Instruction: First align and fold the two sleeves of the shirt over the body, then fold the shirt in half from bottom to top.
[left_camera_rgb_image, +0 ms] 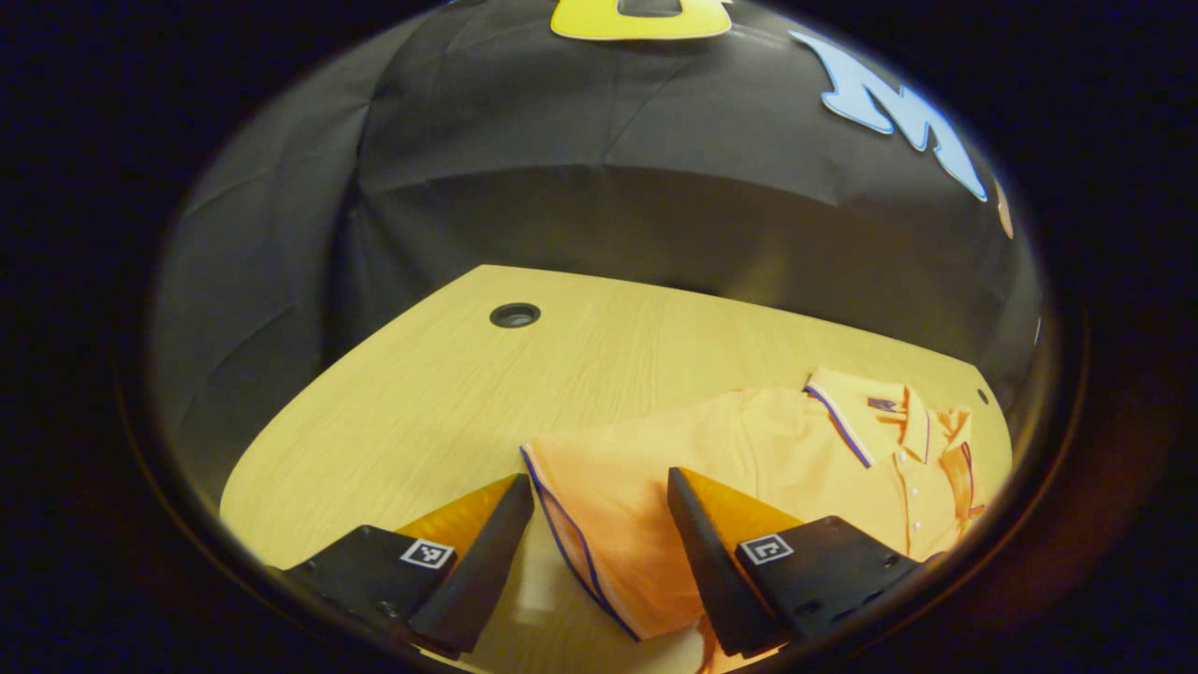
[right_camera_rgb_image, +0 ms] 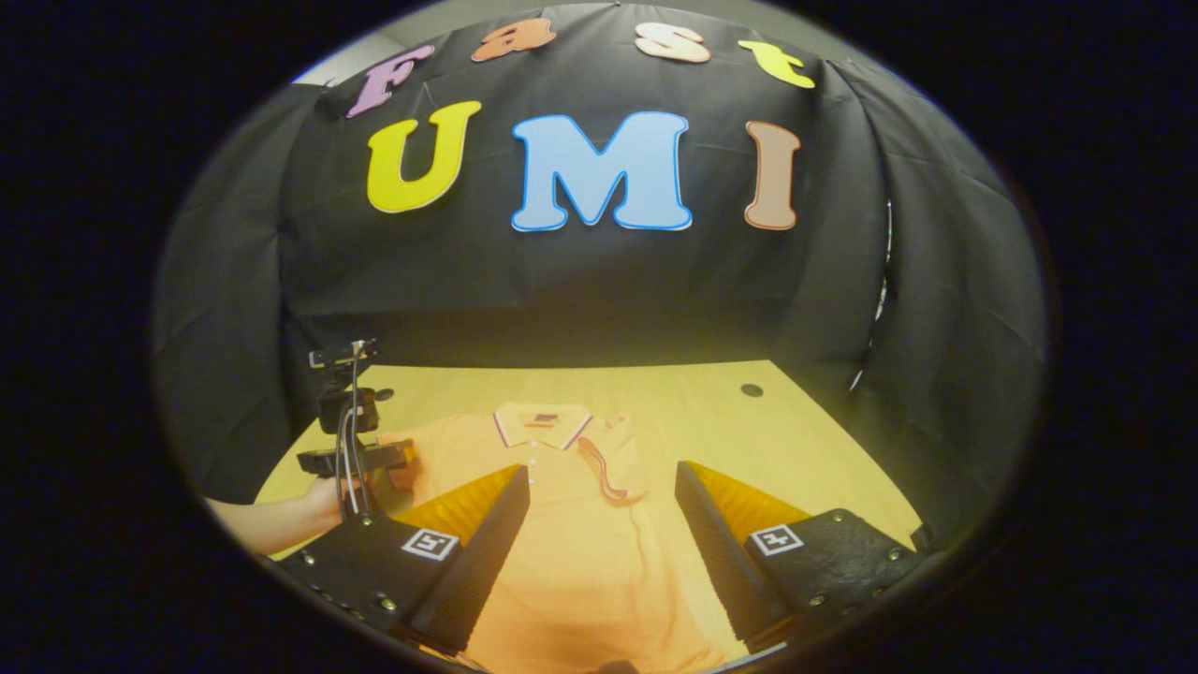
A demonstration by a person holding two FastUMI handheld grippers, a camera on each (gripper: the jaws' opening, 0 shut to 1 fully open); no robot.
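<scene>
shirt: we see an orange polo shirt (right_camera_rgb_image: 571, 524) lying flat on the desk (left_camera_rgb_image: 421, 393), collar (right_camera_rgb_image: 541, 423) toward the far edge by the booth wall, hem toward the near edge.
right sleeve: looks already folded onto the chest; in the right gripper view a trimmed cuff (right_camera_rgb_image: 604, 473) lies diagonally just below the collar.
left sleeve: in the left gripper view we see it (left_camera_rgb_image: 608, 524) spread out toward the desk's left edge, blue-trimmed cuff edge running between the fingers.
left gripper (left_camera_rgb_image: 599, 552): fingers wide apart, straddling the sleeve cuff, holding nothing. Also seen in the right gripper view (right_camera_rgb_image: 370, 459) at the shirt's left shoulder with a hand (right_camera_rgb_image: 328, 501) on it.
right gripper (right_camera_rgb_image: 604, 552): fingers wide, over the lower body of the shirt, gripping nothing; we cannot tell whether it touches the cloth.
step in hand: we judge it is the left sleeve fold; half fold not started.
how to do it well: we'd close on the cuff edge itself, one layer only, not the body under it. Lift low, carry across toward the placket, lay it matching the other sleeve. Keep the shoulder fold line straight and parallel to the shirt's side.
risk: grabbing too deep drags the whole shirt across the desk; the right gripper could pin the body if needed.
</scene>
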